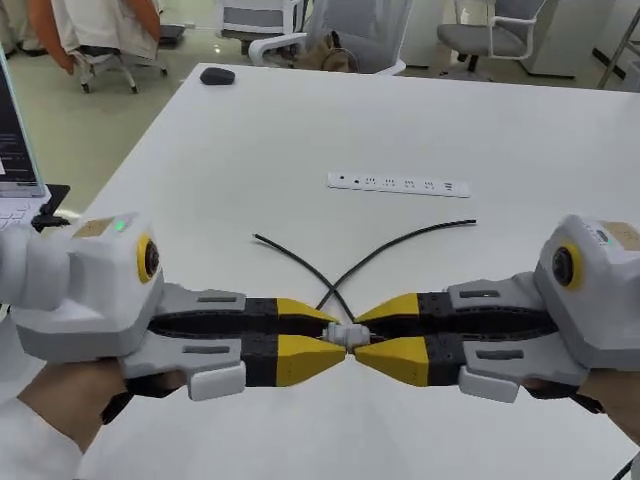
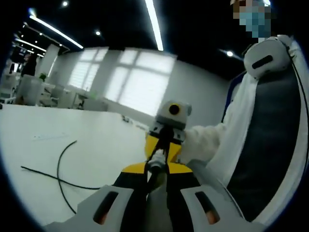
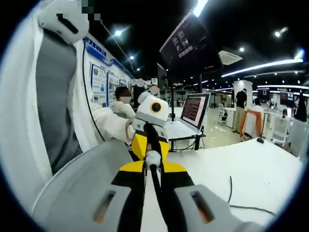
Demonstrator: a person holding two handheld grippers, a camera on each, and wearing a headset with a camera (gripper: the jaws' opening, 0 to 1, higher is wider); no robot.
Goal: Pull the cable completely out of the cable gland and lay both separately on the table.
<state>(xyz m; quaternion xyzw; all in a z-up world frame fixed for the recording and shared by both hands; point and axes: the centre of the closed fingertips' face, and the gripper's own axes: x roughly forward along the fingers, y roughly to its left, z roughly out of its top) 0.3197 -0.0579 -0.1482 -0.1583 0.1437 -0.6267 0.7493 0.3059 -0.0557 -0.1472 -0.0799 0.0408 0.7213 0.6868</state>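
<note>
Head view: left gripper (image 1: 338, 337) and right gripper (image 1: 360, 335) tip to tip, low over the counter (image 1: 250, 150), both narrowed to a pinch on opposite ends of the small white cable gland (image 1: 348, 335). Black cable (image 1: 335, 287) leading away from the gland, crossing itself just beyond, both loose ends well out on the counter. Likely pull: straight apart along the shared left-right line.

Left gripper view: gland (image 2: 155, 164) seated between own yellow tips, right gripper (image 2: 164, 145) dead ahead and touching it; cable (image 2: 59, 179) lying off to the left on the counter.

Right gripper view: gland (image 3: 152, 157) just past own tips, left gripper (image 3: 147, 140) straight opposite (neither nearer than the other). Slack cable (image 3: 230, 191) lower right. Unclear whether this pinch takes gland body or cable.
</note>
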